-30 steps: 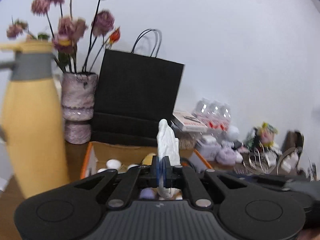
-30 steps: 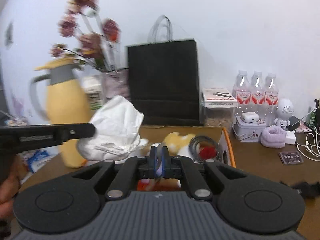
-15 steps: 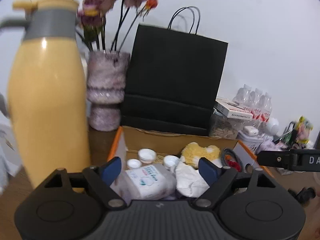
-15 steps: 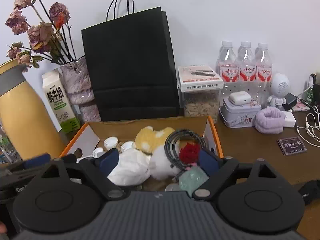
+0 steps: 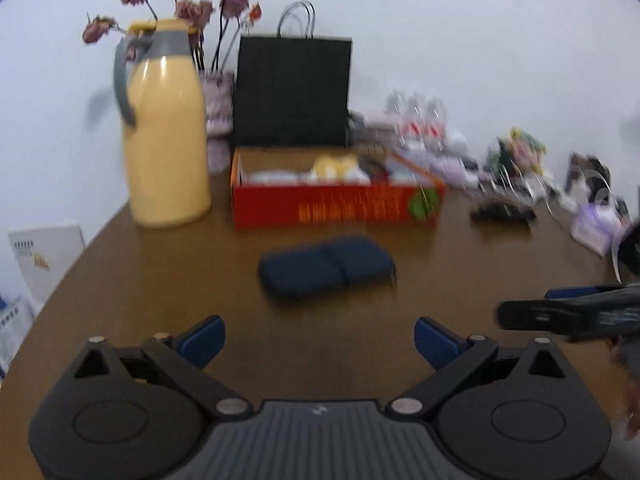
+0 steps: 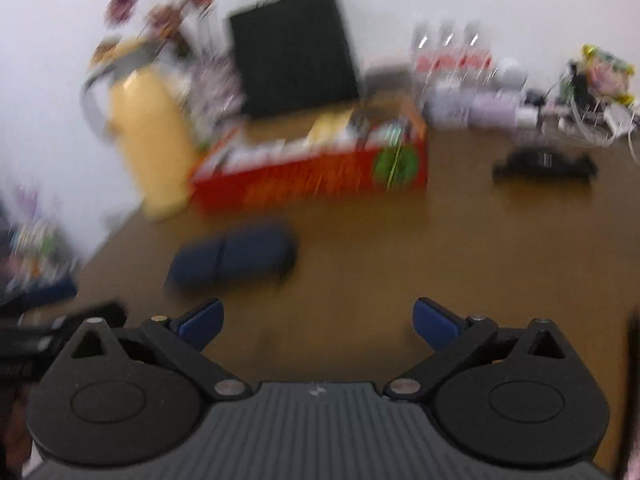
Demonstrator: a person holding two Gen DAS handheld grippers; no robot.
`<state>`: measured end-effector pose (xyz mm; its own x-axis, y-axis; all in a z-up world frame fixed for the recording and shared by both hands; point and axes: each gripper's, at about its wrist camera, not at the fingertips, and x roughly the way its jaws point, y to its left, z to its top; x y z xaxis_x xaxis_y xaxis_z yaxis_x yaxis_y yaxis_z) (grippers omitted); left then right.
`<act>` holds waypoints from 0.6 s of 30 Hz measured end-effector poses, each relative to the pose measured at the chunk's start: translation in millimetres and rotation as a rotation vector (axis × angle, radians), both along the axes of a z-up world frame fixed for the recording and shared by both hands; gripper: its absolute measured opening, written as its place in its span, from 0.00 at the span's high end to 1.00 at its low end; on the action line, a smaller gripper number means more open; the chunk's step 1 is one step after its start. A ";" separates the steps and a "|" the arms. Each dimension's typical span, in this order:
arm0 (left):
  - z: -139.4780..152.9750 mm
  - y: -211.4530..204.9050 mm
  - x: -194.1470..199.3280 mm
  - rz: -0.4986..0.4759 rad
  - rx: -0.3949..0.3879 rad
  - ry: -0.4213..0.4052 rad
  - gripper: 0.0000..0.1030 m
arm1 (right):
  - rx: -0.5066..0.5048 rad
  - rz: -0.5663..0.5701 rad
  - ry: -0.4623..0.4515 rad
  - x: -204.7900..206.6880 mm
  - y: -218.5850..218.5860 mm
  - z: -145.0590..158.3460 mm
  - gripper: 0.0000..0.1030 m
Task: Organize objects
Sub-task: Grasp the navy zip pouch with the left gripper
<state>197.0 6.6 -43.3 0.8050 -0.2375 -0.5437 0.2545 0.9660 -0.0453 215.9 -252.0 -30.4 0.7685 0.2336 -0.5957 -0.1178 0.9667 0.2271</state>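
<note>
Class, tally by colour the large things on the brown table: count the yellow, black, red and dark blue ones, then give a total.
Yellow: 1, the jug
Black: 1, the paper bag
Red: 1, the box
Dark blue: 1, the pouch
Total: 4

Both wrist views toward red box (image 5: 336, 204)

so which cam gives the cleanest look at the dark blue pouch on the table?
Left wrist. The dark blue pouch lies centred ahead of the open left gripper, only mildly blurred, its centre seam visible. Right wrist shows the same pouch off to the left, heavily motion-smeared, with only colour and rough outline readable.
</note>
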 end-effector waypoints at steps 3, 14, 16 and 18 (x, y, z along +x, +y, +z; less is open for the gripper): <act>0.7 16.8 -29.1 0.006 -0.013 0.036 0.02 | -0.025 0.042 -0.038 -51.9 3.2 14.0 0.00; 2.1 25.0 22.4 0.133 -0.075 -0.025 0.02 | -0.139 0.018 -0.116 -8.2 14.6 10.1 0.00; -2.0 21.8 52.5 0.130 -0.092 -0.004 0.02 | -0.136 0.020 -0.127 18.6 18.2 0.3 0.00; -6.3 19.7 80.2 0.107 -0.124 0.016 0.04 | -0.107 0.022 -0.113 48.6 20.7 -7.9 0.01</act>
<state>277.2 26.4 -49.6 0.8209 -0.2173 -0.5282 0.1491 0.9743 -0.1690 264.5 -231.2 -38.4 0.8274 0.1911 -0.5281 -0.1585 0.9816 0.1068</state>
